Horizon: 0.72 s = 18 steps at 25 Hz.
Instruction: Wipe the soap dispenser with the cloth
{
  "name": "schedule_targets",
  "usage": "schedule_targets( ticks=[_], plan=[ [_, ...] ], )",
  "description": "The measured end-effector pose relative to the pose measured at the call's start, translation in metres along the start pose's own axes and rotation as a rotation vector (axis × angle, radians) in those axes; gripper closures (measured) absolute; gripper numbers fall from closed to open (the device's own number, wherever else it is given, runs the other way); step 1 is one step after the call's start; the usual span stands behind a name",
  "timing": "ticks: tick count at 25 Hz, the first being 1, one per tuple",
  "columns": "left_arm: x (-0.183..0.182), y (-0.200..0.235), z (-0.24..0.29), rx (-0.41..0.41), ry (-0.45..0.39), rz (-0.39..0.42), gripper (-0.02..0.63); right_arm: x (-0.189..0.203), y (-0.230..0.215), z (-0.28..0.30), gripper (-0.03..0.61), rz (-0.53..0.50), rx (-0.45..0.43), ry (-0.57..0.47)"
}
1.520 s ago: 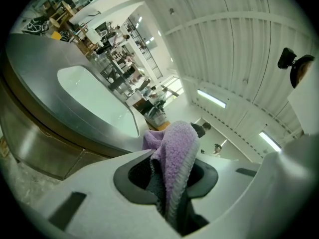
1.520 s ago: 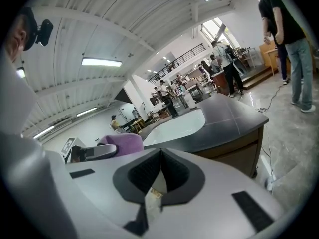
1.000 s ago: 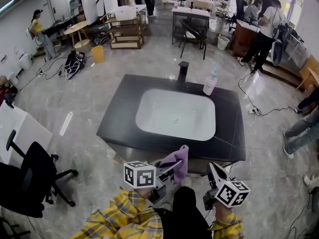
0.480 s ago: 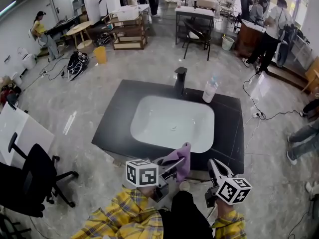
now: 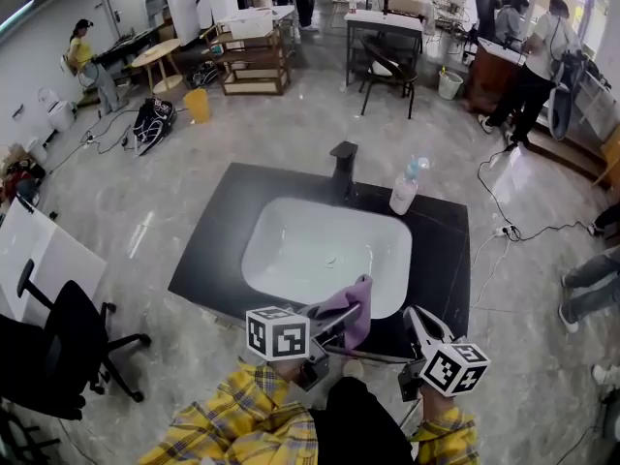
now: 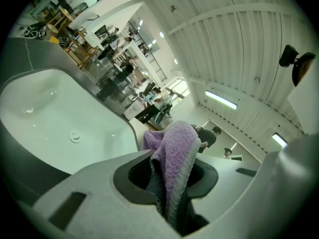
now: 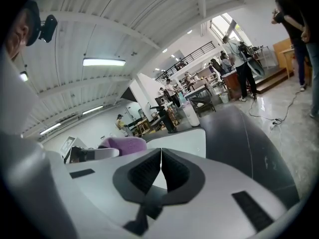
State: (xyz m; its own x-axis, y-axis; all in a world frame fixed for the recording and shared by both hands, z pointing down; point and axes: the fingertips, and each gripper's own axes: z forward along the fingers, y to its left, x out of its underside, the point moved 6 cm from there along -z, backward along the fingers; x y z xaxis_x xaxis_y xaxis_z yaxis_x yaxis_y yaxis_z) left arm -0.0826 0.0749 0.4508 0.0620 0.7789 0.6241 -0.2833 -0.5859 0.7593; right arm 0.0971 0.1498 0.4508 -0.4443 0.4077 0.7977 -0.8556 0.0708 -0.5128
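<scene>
Soap dispenser (image 5: 404,189) stands upright on the dark counter (image 5: 448,260) behind the white sink (image 5: 291,250), at its far right corner, near the black tap (image 5: 342,161). At the sink's near edge, left gripper (image 5: 334,325) clamps the purple cloth (image 5: 349,303); right gripper (image 5: 418,320), just beside it, is clenched on nothing.

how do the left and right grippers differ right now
The left gripper is shut on the purple cloth, which bulges out between its jaws; the right gripper is shut with nothing between its jaws. In the head view the left gripper's tip shows against the white basin's near rim, the right gripper's against the dark counter. Both point toward the counter, well short of the soap dispenser at its far side.
</scene>
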Motion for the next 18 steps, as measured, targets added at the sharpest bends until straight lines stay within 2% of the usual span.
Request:
schedule_targets(
  ticks=[18],
  plan=[
    [-0.056, 0.017, 0.085, -0.034, -0.033, 0.008, 0.528, -0.068, -0.064, 0.059, 0.572, -0.027, -0.051, 0.034]
  ],
)
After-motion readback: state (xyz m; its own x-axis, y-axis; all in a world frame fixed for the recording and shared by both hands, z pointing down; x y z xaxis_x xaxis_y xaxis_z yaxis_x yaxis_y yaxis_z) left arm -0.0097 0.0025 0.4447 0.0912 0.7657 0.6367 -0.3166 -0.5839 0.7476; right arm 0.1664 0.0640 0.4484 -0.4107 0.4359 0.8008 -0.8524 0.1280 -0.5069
